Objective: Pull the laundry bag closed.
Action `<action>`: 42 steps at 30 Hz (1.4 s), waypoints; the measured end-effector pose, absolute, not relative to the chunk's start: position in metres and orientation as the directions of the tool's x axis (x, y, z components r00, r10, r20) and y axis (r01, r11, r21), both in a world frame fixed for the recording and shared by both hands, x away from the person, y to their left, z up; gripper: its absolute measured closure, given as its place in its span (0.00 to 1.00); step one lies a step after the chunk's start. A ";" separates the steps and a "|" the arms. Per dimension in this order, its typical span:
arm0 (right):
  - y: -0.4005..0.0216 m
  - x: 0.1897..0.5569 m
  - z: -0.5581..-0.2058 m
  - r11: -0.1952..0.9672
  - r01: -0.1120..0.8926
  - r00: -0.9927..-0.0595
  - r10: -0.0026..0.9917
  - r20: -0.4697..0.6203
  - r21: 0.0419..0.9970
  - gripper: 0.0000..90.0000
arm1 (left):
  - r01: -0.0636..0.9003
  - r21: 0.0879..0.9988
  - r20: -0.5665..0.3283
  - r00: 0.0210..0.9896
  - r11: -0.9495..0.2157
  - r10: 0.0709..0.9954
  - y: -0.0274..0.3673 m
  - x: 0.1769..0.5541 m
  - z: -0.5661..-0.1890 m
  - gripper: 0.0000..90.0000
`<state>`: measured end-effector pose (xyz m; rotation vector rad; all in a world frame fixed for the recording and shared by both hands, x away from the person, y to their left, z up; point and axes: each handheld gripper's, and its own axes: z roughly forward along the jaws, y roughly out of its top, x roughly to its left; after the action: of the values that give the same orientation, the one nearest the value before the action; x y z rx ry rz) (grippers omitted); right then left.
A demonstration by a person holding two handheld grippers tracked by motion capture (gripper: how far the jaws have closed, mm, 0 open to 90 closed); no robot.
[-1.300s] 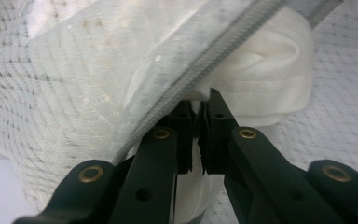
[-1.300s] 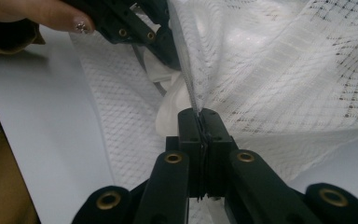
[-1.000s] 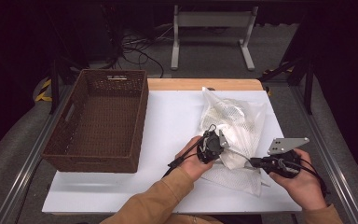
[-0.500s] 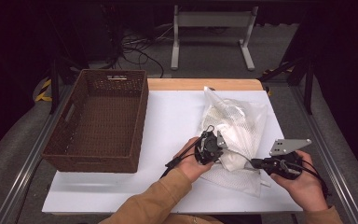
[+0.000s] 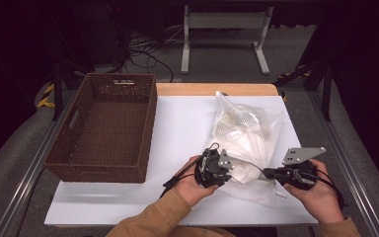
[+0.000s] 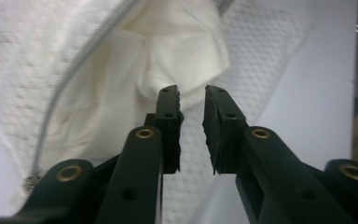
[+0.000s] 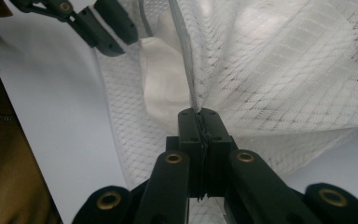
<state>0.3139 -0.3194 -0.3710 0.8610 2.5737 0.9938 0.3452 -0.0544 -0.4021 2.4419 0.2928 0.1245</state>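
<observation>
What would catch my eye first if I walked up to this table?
Probably the white mesh bag lying on the right half of the white table, with cream cloth showing at its open zip. The right claw is clamped on the bag's zip edge, while the left claw, its jaws just opened with nothing between them, points at that cloth. An empty brown wicker basket sits at the left.

Dark room, grey floor [image 5: 24, 148], metal stand [image 5: 224, 37]

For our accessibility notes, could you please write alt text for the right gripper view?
The right gripper is shut on the zipper edge of a white mesh bag lying on a white table. Cream cloth shows through the bag's opening, with the left gripper just beyond.
</observation>
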 end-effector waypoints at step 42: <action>-0.317 0.315 -0.382 0.595 0.465 -0.802 0.597 0.028 0.655 0.99 | 0.207 0.626 0.091 0.938 -0.752 0.334 -0.112 0.397 -0.444 0.94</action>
<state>0.3155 -0.3172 -0.3821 0.8851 2.6276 0.9952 0.3970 -0.1119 -0.4442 2.4457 0.3814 0.2595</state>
